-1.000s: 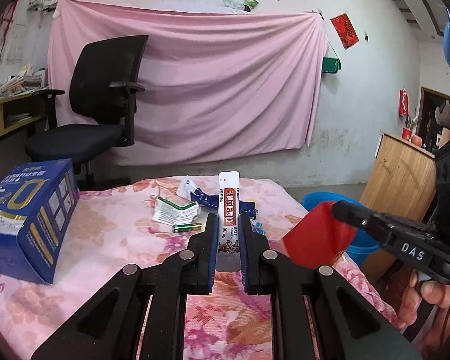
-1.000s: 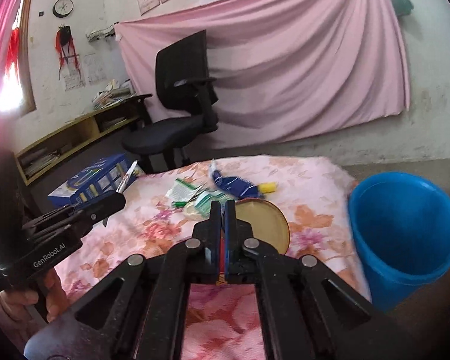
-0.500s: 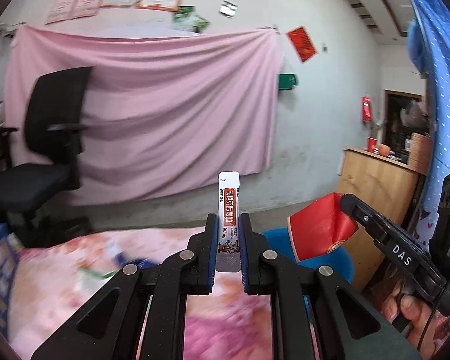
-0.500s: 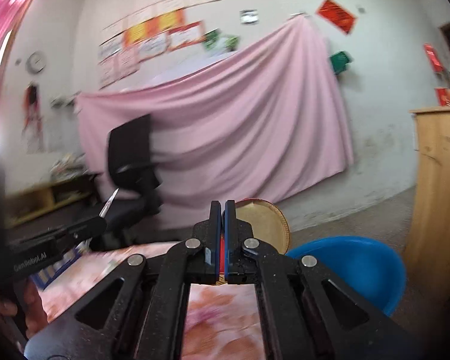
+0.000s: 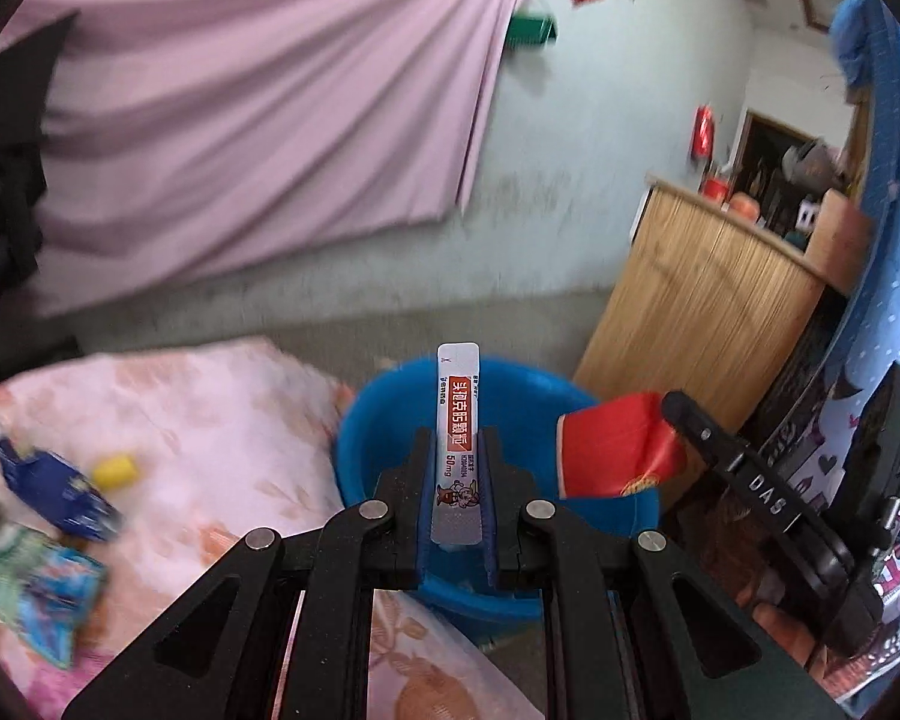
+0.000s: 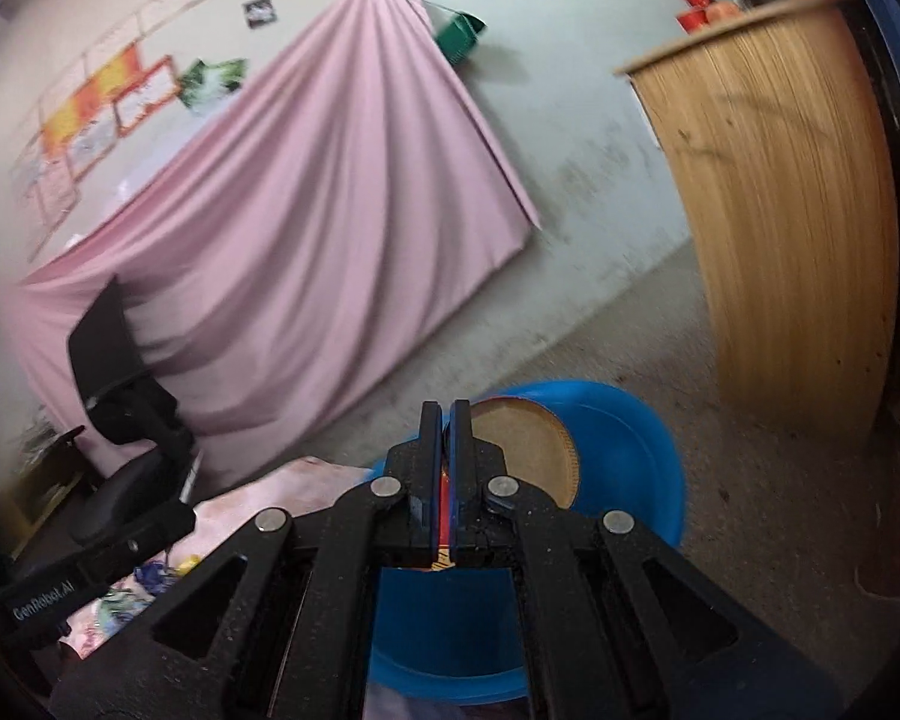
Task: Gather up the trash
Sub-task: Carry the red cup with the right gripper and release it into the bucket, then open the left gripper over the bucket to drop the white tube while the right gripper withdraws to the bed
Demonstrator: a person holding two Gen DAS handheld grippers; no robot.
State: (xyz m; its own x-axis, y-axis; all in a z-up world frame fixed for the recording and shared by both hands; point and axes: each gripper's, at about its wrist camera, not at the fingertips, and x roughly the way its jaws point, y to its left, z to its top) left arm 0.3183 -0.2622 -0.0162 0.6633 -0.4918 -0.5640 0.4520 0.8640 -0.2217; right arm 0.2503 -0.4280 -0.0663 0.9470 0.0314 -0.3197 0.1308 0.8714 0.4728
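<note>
Pinching sachet point(image 5: 457, 438) in left gripper point(image 5: 456, 480), right gripper point(image 6: 445, 468) clamping half-hidden red cup point(image 5: 621, 450)

One blue bucket point(image 5: 384, 420), two held pieces of trash, several wrappers on the bed point(image 5: 222, 420).

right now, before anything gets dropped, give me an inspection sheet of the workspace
surface: table under a pink floral cloth, blurred by motion
job's things: white and red sachet upright in the left tool; red paper cup in the right tool; both in front of or over the blue bucket standing beside the table
clutter: blue wrapper, small yellow piece and a green and blue packet lie on the cloth
grippers: both tools shut on their items
cables: nothing seen
surroundings: pink sheet hung on the wall, black office chair, wooden cabinet, concrete floor
</note>
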